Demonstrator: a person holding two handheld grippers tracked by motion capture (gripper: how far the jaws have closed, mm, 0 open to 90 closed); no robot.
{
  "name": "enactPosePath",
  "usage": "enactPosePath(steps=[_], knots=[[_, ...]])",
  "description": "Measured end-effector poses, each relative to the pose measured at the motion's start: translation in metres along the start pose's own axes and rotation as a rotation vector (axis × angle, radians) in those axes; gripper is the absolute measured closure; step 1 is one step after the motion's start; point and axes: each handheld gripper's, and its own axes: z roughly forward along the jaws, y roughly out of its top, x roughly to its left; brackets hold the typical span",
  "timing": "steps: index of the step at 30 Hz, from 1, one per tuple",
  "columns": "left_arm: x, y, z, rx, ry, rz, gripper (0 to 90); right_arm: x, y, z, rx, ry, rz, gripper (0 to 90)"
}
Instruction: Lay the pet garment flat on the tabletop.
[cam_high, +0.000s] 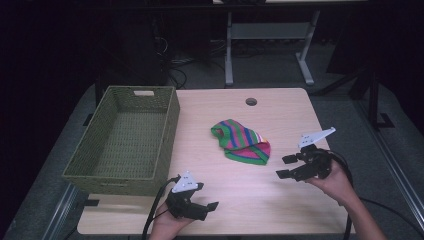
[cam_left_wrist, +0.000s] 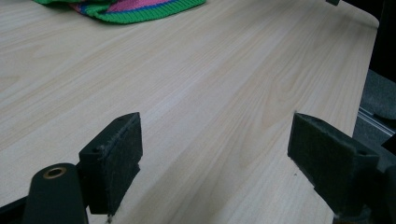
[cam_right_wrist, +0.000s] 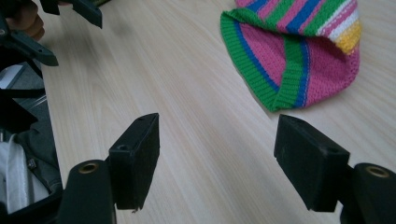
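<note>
Hat (cam_high: 241, 142) lies mid-table, right of the empty basket (cam_high: 125, 140), untouched. Right gripper (cam_high: 286, 166) sits near its edge, jaws apart; left gripper (cam_high: 212, 206) waits well off, jaws also apart. Risk: the knit is floppy, so pinching one layer may let it unfold, drag, or snag the basket rim.

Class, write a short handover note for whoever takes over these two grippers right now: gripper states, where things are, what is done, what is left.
Left gripper: open, holding nothing, at the table's near edge.
Right gripper: open, holding nothing, just right of the striped knit hat, not touching it.
Hat: lies crumpled mid-table, untouched.
Woven basket: at the left edge, nothing in it.
Done: nothing yet.
Left: probably grasp the hat and put it in the basket.
</note>
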Motion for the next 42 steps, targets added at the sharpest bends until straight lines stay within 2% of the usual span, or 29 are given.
enactPosePath(steps=[5,17,27,42], knots=[[-0.001,0.0,0.0,0.001,0.0,0.001,17.5,-0.002,0.01,-0.001,-0.014,0.022,-0.002,30.8],[-0.001,0.0,0.001,-0.002,-0.002,-0.002,17.6,-0.01,0.037,0.004,0.018,0.012,-0.02,30.9],[-0.001,0.001,0.0,0.001,-0.007,0.004,17.6,-0.011,0.049,0.01,0.032,0.04,-0.019,30.9],[-0.002,0.002,-0.001,0.002,-0.008,0.018,17.6,-0.014,0.07,0.025,0.061,0.036,-0.034,30.9]])
